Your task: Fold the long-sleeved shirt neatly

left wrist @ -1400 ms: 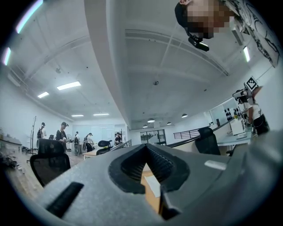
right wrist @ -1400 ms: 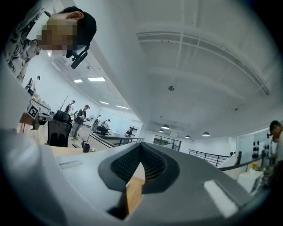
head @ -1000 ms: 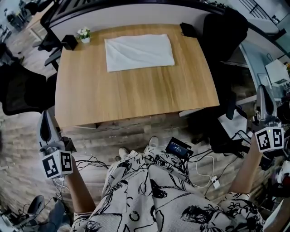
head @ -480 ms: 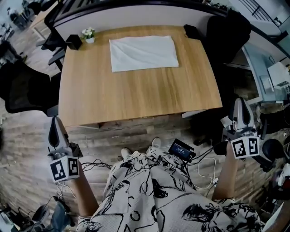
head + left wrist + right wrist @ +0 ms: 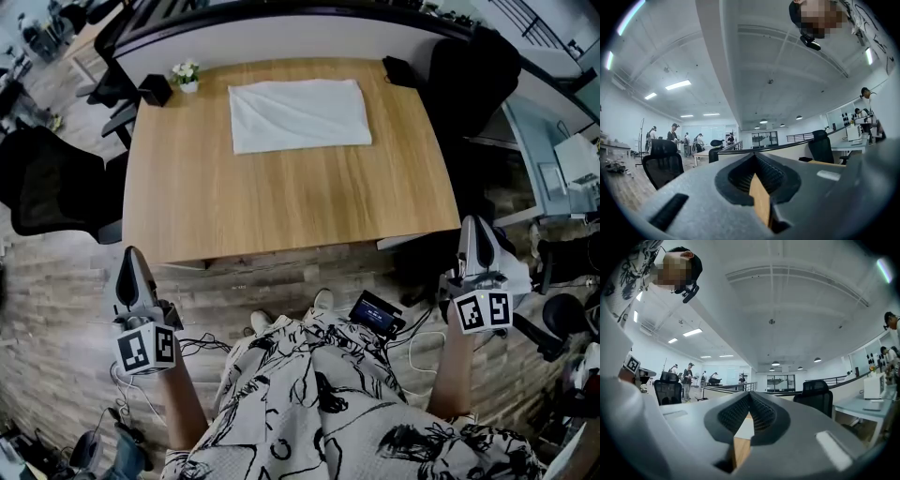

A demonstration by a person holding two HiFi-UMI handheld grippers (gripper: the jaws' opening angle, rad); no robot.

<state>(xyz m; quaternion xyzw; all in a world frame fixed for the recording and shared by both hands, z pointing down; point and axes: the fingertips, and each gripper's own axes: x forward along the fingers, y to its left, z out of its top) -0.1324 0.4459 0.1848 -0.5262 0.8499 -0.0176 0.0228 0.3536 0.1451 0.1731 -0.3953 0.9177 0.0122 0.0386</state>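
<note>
Head view: the left claw (image 5: 131, 262) and right claw (image 5: 473, 230) hang near the person's sides, both pressed together, empty. The white shirt (image 5: 298, 114) lies flat, far back on the tabletop (image 5: 281, 202). A shut claw reaching there could bump and wrinkle it.
</note>
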